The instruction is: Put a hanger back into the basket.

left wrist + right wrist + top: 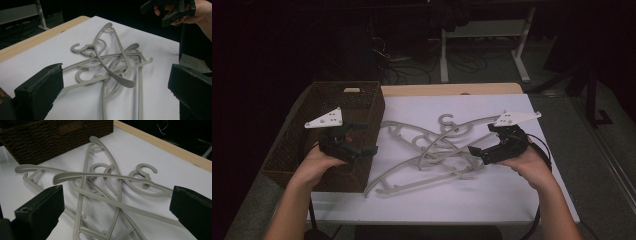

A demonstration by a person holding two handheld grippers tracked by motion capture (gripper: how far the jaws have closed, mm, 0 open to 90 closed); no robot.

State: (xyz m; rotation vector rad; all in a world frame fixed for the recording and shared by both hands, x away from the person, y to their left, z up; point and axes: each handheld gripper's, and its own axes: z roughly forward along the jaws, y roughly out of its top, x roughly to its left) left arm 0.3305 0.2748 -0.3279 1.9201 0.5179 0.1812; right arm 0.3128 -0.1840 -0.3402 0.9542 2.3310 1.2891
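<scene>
Claws both wide, empty: left claw (362, 145) hovered over basket (297, 145), right claw (479, 152) above hangers (432, 150) on counter (462, 200).

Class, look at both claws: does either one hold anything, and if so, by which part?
Nothing is held. The left claw and right claw are open, apart from the tangled hangers.

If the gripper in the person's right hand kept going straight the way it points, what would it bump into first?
Most likely the tangled pile of grey plastic hangers: the right gripper, jaws wide apart, aims right at it. The dark woven basket lies beyond. Exact depth is unclear.
</scene>
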